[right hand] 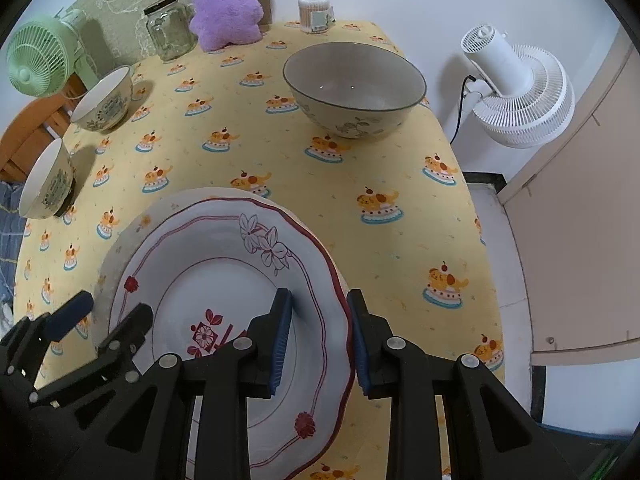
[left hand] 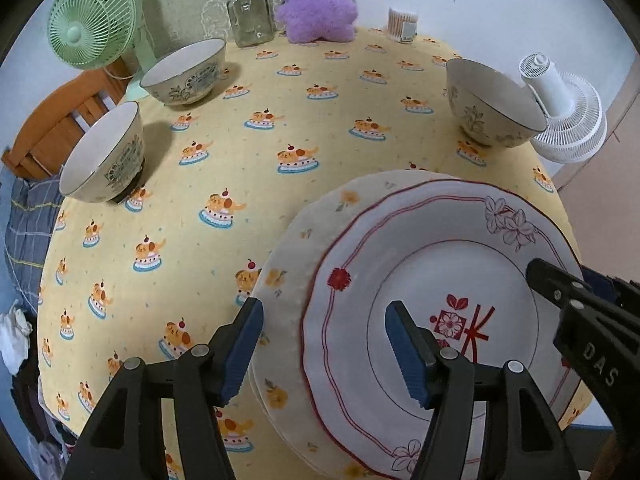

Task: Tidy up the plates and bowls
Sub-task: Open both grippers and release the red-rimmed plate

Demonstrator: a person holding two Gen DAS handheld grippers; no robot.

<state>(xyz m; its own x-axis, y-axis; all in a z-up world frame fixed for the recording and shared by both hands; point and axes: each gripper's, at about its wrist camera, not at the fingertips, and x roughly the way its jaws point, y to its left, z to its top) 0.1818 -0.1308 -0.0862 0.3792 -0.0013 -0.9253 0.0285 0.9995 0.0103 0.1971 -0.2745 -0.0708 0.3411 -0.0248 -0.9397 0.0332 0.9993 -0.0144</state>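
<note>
A white plate with red trim (left hand: 404,264) (right hand: 224,280) lies on a cream plate with orange flowers (left hand: 296,264) (right hand: 120,236) at the table's front. My left gripper (left hand: 324,348) is open, its jaws straddling the left rims of both plates. My right gripper (right hand: 320,340) is open around the red-trimmed plate's right rim, with space either side; it shows in the left wrist view (left hand: 560,292). Two bowls (left hand: 184,72) (left hand: 104,156) stand at the left, and one bowl (left hand: 488,104) (right hand: 356,88) at the right.
A yellow patterned tablecloth (left hand: 240,184) covers the table. At the back stand a glass jar (left hand: 250,14), a purple plush (left hand: 316,0) and a cotton swab box (left hand: 403,24). A green fan (left hand: 92,20) is at the left, a white fan (right hand: 516,92) at the right.
</note>
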